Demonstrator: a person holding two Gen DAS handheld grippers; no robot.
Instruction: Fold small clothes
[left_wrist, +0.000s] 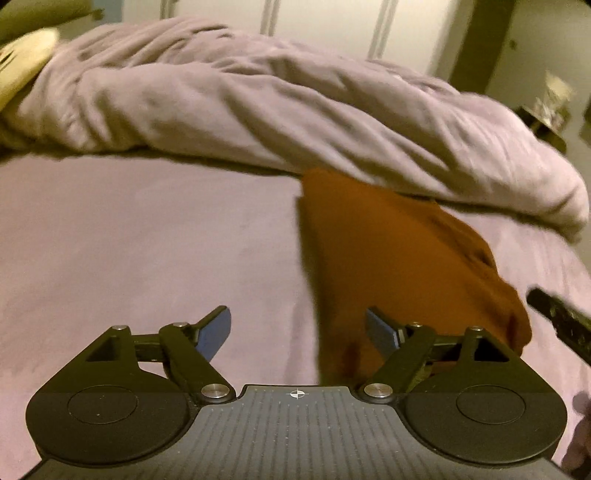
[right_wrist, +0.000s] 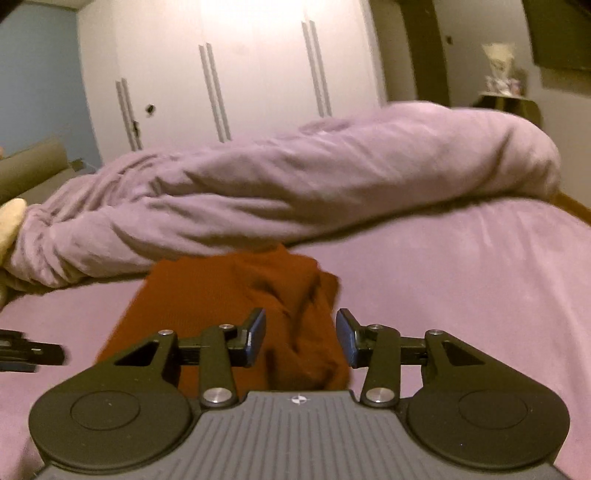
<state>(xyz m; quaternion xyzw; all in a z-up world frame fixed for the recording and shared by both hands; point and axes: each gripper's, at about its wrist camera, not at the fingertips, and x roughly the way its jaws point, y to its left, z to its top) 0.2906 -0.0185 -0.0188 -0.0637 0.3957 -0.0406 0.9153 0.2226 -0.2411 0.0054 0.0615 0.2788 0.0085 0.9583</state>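
Lying on smooth lilac bedsheet (left_wrist: 129, 240), rust-orange knit small garment (left_wrist: 388, 258), partly folded, flat panel on left side, bunched wrinkled lump on right side, far end touching or tucked under crumpled lilac duvet roll (left_wrist: 258, 103). Hovering over near left edge of garment, left gripper (left_wrist: 299, 332), blue pads spread wide, nothing between, released. Hovering over near right part, right gripper (right_wrist: 301, 338), pads parted with cloth visible in gap but not pressed, released, not grasping. Judged soft, light, limp, stretchy knit; no stiffness, sags and drapes when lifted, folds collapse if let go early; not fragile, not slippery, likely some cling to bedsheet so dragging would rumple. Best hold: pinch at edge or corner, through both layers where doubled, one gripper per corner of same side, lift low and lay over. Near left straight edge looks cleanest for left gripper. Bunched right lump needs smoothing or pulling out by its outer hem before next fold; grabbing middle of lump would only pick up a wad. Risk: pinching bedsheet together with cloth, or snagging duvet roll at far end. Cream pillow (left_wrist: 22, 59) far left, well apart. White wardrobe doors (right_wrist: 221, 74) beyond bed. Exact garment type cannot tell, blurred.
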